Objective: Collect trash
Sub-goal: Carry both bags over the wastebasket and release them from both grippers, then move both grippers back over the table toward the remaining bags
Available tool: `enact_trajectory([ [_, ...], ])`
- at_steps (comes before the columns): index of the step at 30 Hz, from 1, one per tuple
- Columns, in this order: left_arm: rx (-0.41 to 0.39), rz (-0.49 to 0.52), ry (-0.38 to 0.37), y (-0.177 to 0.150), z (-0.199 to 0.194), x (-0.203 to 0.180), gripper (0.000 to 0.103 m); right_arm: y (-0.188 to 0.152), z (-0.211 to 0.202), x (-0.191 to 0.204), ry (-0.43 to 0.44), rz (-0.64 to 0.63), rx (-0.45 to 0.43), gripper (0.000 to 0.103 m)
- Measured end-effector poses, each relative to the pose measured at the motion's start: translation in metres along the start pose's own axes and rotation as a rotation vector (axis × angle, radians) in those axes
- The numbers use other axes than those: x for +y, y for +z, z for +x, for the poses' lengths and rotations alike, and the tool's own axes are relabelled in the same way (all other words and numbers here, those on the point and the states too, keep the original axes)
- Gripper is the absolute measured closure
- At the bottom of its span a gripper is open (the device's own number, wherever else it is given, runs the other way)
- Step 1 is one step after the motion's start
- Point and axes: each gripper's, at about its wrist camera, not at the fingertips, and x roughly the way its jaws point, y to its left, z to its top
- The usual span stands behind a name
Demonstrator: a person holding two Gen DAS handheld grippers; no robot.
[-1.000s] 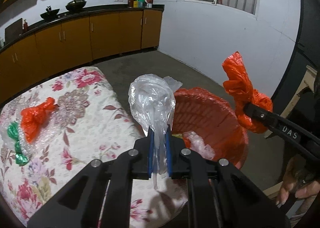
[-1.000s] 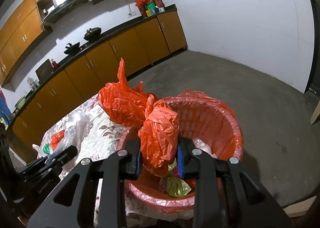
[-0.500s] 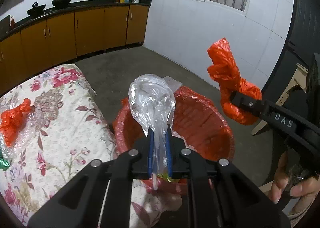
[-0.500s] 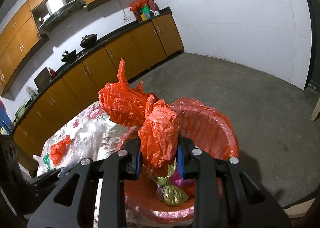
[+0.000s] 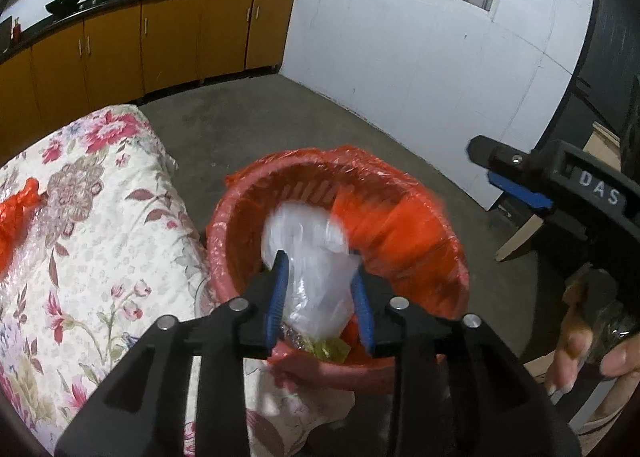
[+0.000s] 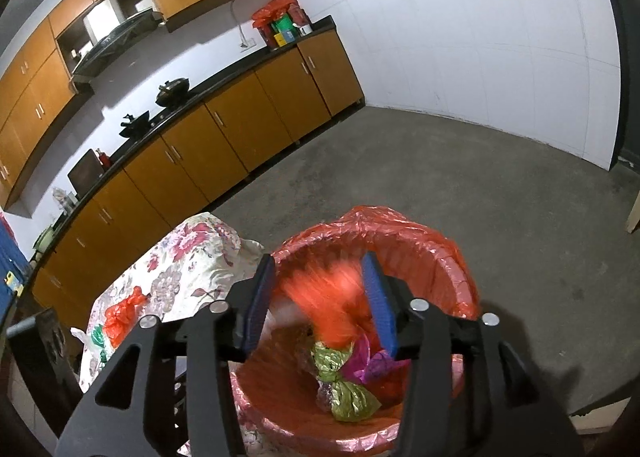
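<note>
A kitchen with a grey concrete floor (image 5: 248, 129), white walls and a run of orange-brown cabinets (image 6: 224, 137) surrounds the scene.

Nearest in the left wrist view, the left hand-held gripper (image 5: 320, 289) points down over the bin, its blue-padded jaws spread apart. A crumpled clear plastic bag (image 5: 312, 257) sits between them, blurred, and whether the pads touch it cannot be told. Below it is the round red basket (image 5: 224, 257), lined with a shiny, wrinkled red plastic liner (image 5: 404, 229). At the left of the frame lies a tabletop under a cream cloth with pink flowers (image 5: 100, 249), carrying a scrunched orange bag (image 5: 16, 213) on bubble wrap. At the right edge the right hand-held gripper (image 5: 508, 181) hangs open and empty, gripped by bare fingers (image 5: 576, 353) at lower right.

In the right wrist view the right hand-held gripper (image 6: 320, 305) is also spread wide, with a motion-blurred orange bag (image 6: 332, 309) between the pads over the basket (image 6: 440, 257). Inside lie a knotted gold-green foil wrapper (image 6: 344, 389) and a magenta scrap (image 6: 372, 361).
</note>
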Motion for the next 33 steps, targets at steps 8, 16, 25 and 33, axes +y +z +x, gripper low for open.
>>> enact_trajectory([
  [8,-0.021,-0.016,0.073,-0.011,-0.016,0.017,0.059,-0.006,-0.003,0.01,-0.006,-0.044,0.006,0.056],
  [16,-0.06,-0.052,0.276,-0.033,-0.056,0.07,0.051,-0.017,0.002,0.048,0.067,-0.148,0.043,0.056],
  [25,-0.072,-0.243,0.488,-0.062,-0.109,0.175,0.05,-0.038,0.018,0.106,0.159,-0.262,0.117,0.056],
  [33,-0.11,-0.354,0.634,-0.087,-0.158,0.241,0.047,-0.062,0.041,0.183,0.271,-0.366,0.194,0.056],
])
